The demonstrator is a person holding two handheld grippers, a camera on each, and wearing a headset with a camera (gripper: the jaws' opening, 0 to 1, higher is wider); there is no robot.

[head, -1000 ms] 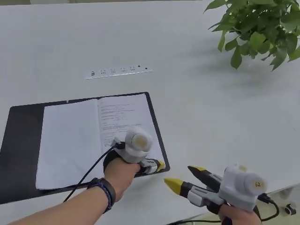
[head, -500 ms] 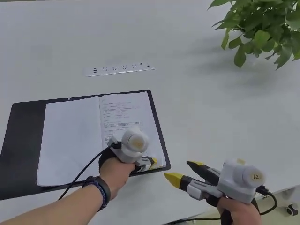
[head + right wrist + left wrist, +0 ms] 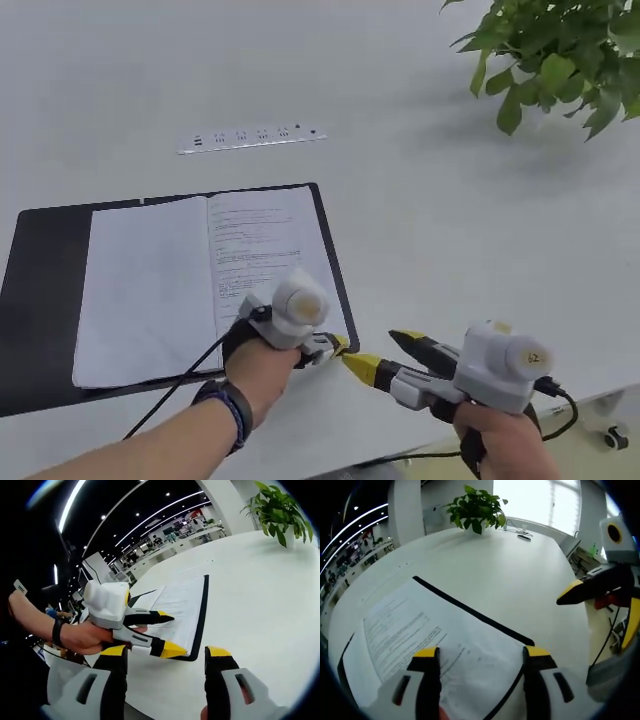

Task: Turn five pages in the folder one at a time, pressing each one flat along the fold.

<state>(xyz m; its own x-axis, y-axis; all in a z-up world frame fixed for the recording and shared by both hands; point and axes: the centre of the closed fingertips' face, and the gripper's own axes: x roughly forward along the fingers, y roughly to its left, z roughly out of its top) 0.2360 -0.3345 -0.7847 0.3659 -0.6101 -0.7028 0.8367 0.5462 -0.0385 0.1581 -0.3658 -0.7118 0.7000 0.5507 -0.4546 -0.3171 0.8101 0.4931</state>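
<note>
We work at a broad white worktop (image 3: 470, 230) that runs far back from us. A leafy green plant (image 3: 560, 50) stands at its far right, and a white power strip (image 3: 252, 138) lies flat on it. In the left gripper view, bright windows (image 3: 555, 500) glow behind the plant. In the right gripper view, long ceiling light strips (image 3: 150, 522) cross a dark ceiling over an open office.

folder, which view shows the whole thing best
The head view: the folder lies open with both pages and the black cover in frame. The left gripper view shows its printed page and cover edge close up; the right gripper view shows it foreshortened, partly behind the left gripper.
</note>
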